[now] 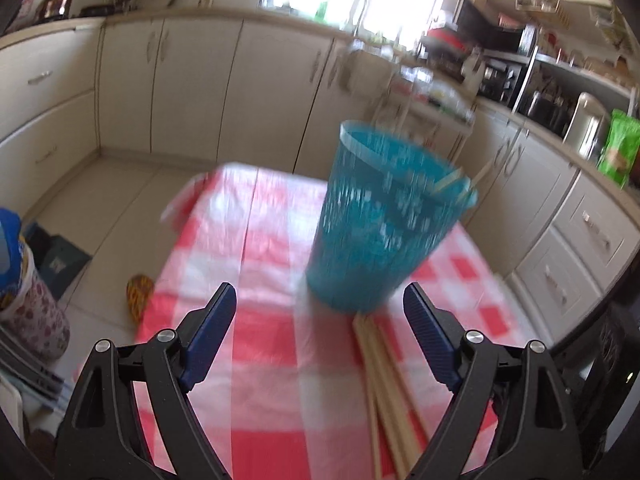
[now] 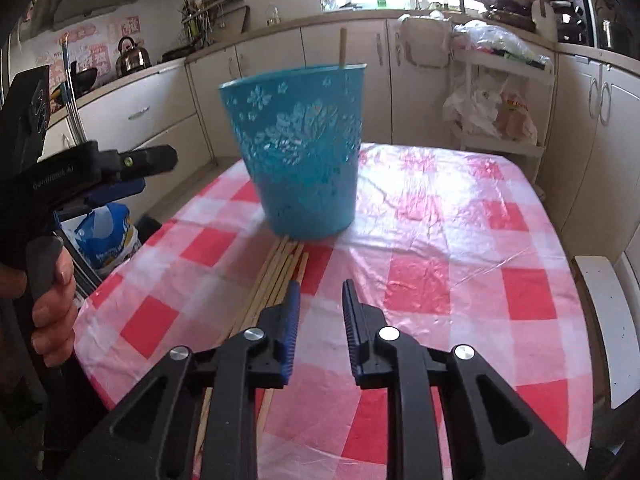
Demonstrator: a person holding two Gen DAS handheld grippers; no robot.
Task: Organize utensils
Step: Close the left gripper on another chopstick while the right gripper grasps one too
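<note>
Left gripper (image 1: 318,304) is sitting low centre of the left wrist view, jaws wide apart with nothing between them, hovering over the checked cloth (image 1: 260,240). Chopsticks (image 1: 384,392) are lying in a bundle on the cloth at lower right, their far ends just in front of the bin (image 1: 384,216), which is blurred at centre right. One more stick (image 1: 452,180) is leaning inside the bin at its rim.

Right gripper (image 2: 318,296) is showing at lower centre of the right wrist view, jaws narrowly apart, gripping nothing; the chopsticks are running just left of its left finger (image 2: 292,312). A hand (image 2: 52,304) is gripping the left tool's handle at left edge
</note>
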